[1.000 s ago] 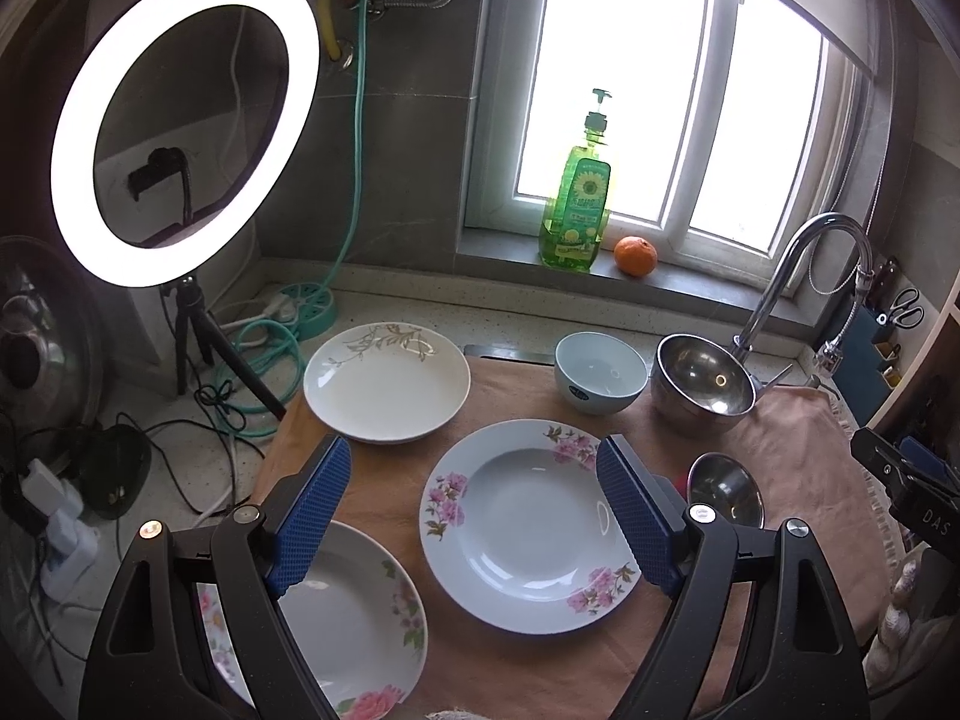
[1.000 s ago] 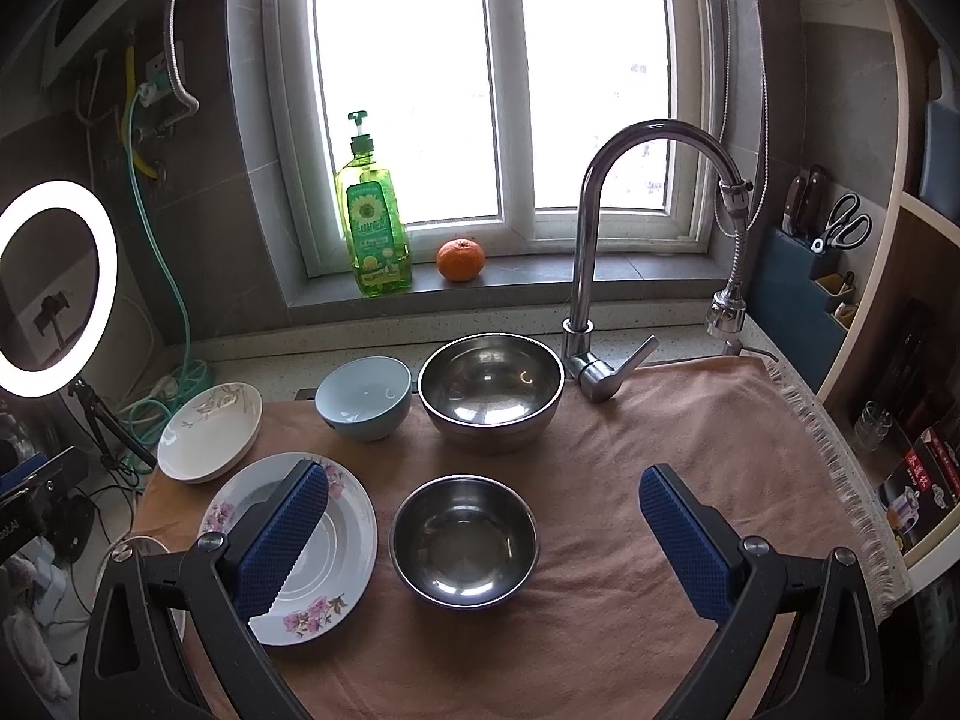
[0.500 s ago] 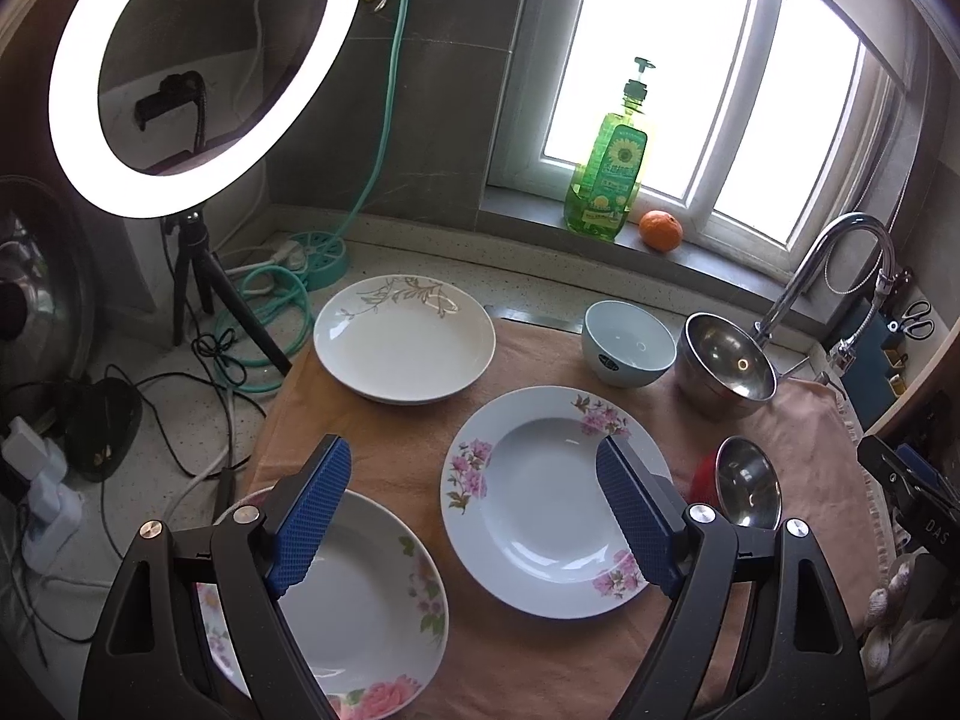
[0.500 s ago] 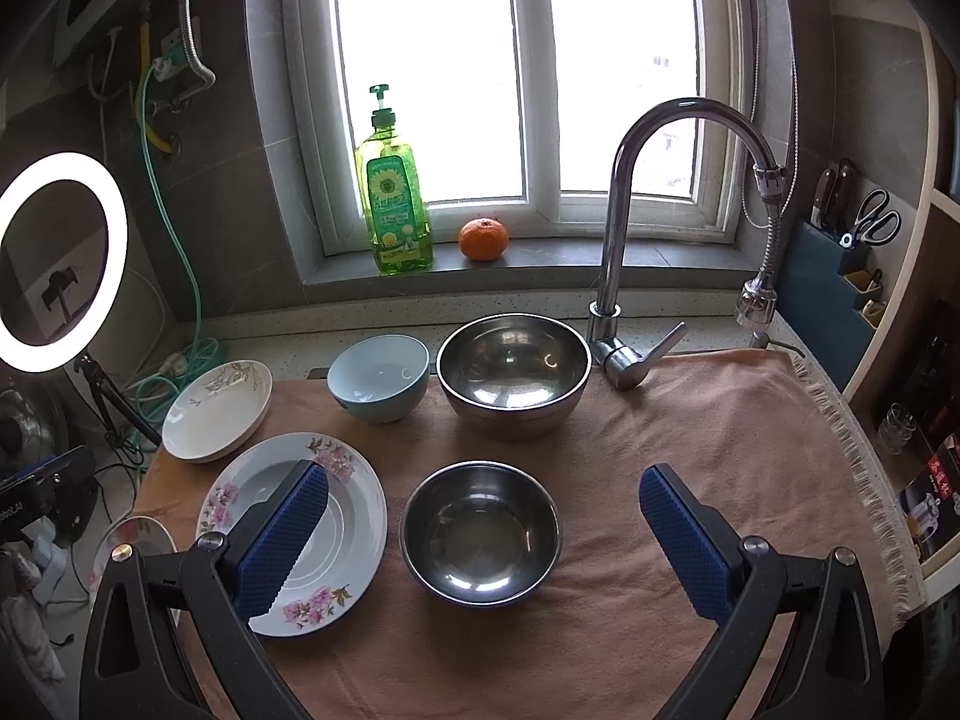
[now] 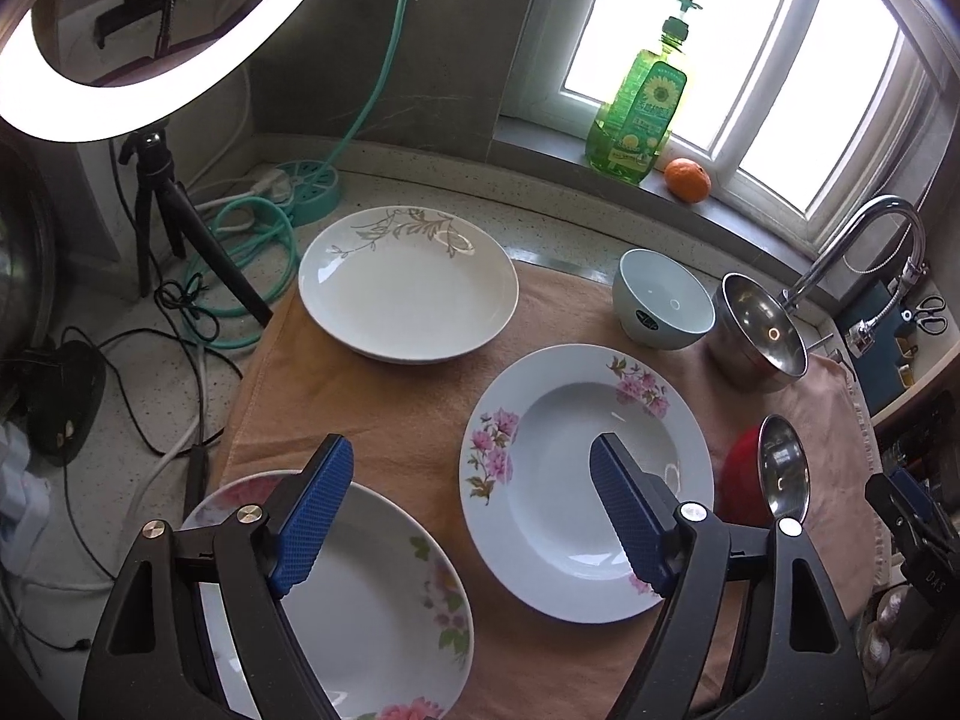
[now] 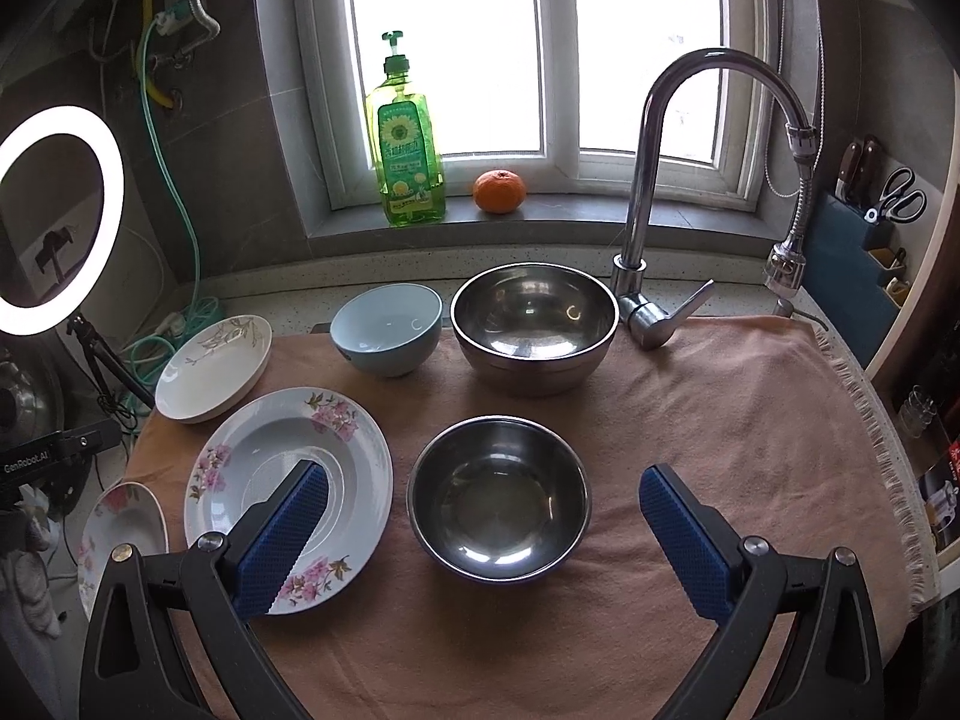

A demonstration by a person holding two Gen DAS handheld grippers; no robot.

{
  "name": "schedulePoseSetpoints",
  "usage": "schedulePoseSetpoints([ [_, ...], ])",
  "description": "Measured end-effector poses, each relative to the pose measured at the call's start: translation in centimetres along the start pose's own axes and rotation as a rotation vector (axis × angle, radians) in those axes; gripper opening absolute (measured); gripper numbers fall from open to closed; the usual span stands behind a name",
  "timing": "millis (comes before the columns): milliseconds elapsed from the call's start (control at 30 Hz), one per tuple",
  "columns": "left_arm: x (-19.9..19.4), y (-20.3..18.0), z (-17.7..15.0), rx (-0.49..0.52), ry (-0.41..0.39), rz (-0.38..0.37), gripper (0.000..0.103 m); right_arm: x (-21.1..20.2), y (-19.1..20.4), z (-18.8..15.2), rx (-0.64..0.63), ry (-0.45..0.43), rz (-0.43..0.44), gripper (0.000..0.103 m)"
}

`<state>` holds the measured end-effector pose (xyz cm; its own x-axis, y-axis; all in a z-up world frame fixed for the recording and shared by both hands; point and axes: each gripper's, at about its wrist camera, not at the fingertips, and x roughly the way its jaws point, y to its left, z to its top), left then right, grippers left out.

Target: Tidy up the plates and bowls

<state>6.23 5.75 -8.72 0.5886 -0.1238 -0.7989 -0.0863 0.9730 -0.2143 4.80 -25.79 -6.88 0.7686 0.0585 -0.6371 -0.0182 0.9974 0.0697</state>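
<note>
meanwhile, both tongs hang spread and empty over the cloth-covered counter. the small steel bowl (image 6: pixel 499 495) sits directly ahead of the right gripper (image 6: pixel 480 531), framed between its blue fingers, with the large steel bowl (image 6: pixel 534 324) straight beyond it. the left gripper (image 5: pixel 474 513) hovers between two floral plates, so the right hand looks nearer for nesting the bowls.
</note>
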Motion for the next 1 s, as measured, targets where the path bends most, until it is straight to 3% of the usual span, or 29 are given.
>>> schedulePoseSetpoints([
  [333,2.3,0.1,1.0,0.063,0.074,-0.037,0.08,1.4,0.4,-1.9,0.034,0.077,0.024,0.101],
  [500,3.1,-0.1,1.5,0.099,0.094,-0.05,0.071,1.7,0.5,-2.6,0.083,0.108,0.045,0.084],
  [667,4.4,-0.2,2.0,0.129,0.134,-0.079,0.058,2.9,0.9,-3.9,0.134,0.173,0.088,0.049],
  [733,4.9,-0.1,2.2,0.132,0.15,-0.095,0.054,3.3,1.3,-4.3,0.139,0.191,0.102,0.046],
  [800,5.5,0.1,2.5,0.136,0.173,-0.121,0.042,3.7,1.6,-4.7,0.151,0.202,0.117,0.044],
  [1000,7.3,0.2,3.8,0.151,0.225,-0.158,0.032,4.9,2.6,-5.2,0.192,0.238,0.183,0.035],
])
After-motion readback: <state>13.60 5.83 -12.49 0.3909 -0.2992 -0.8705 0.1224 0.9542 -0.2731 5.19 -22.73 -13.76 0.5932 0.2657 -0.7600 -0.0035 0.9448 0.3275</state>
